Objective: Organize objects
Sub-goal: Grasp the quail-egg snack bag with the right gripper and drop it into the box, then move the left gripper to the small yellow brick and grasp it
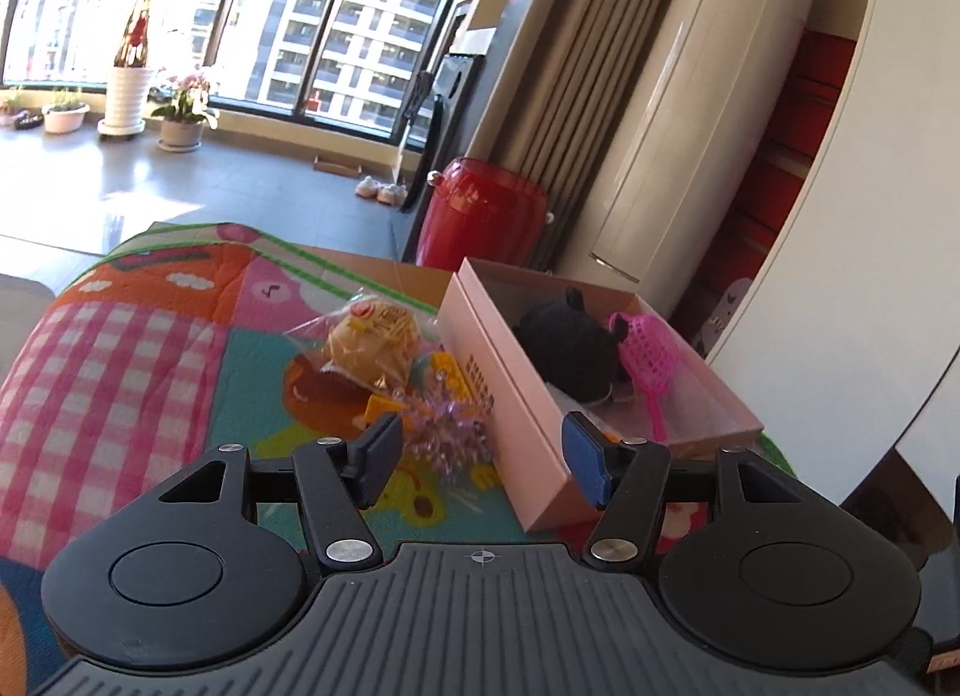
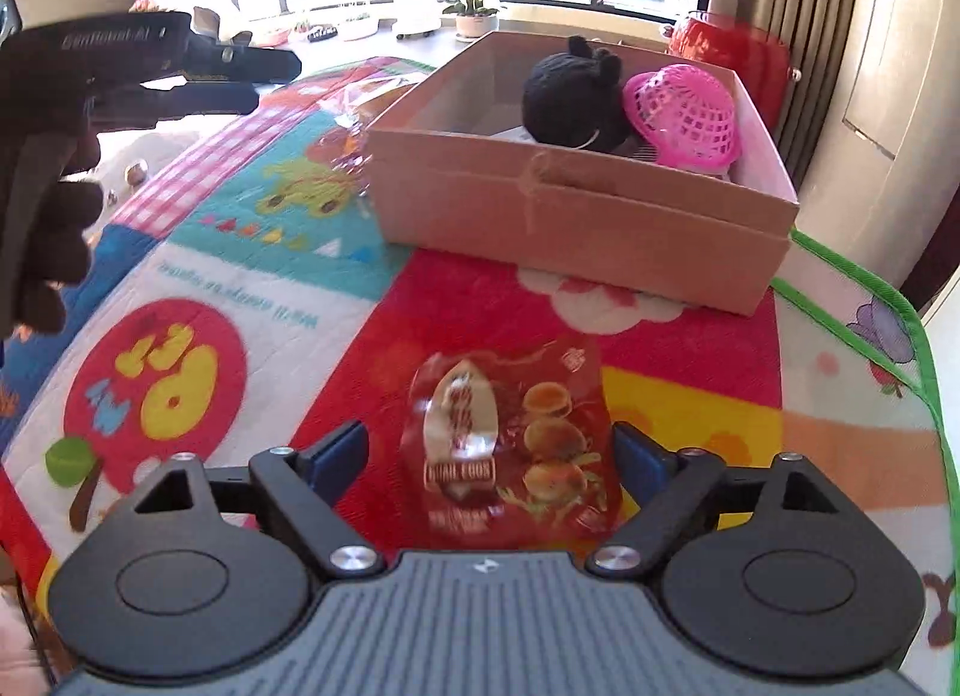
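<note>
- Colourful quilted cartoon play mat (image 2: 252,288) with a green edge covers the work surface; all task items sit on it.
- Open pink cardboard box (image 2: 576,222) stands on the mat toward its far right side, near the green border. In the left wrist view the same box (image 1: 504,396) shows one long outer wall.
- Inside the box: black plush toy (image 2: 570,96) with small ears, and touching it on the right a pink plastic mesh scoop with a handle (image 2: 684,117). Both also seen in the left wrist view: plush (image 1: 570,345), scoop (image 1: 645,360).
- Left gripper (image 1: 483,459), black with blue pads: jaws about half apart, nothing between the pads. The box's near corner lies beyond the gap, with the right finger in front of the box rim. The same gripper (image 2: 180,66) shows at the upper left of the right wrist view, held by a dark-gloved hand (image 2: 42,204) well above the mat.
- Right gripper (image 2: 489,462): jaws wide, straddling a red foil snack packet printed with eggs (image 2: 510,444). Packet lies flat on the mat, on the near side of the box and apart from it. Pads flank the packet's edges; cannot tell whether they touch, no squeeze visible.
- Left of the box, on the mat: clear bag holding a yellowish round item (image 1: 366,336), a yellow toy block (image 1: 447,375), and a purple sparkly tuft (image 1: 447,429) just beside the box wall.
</note>
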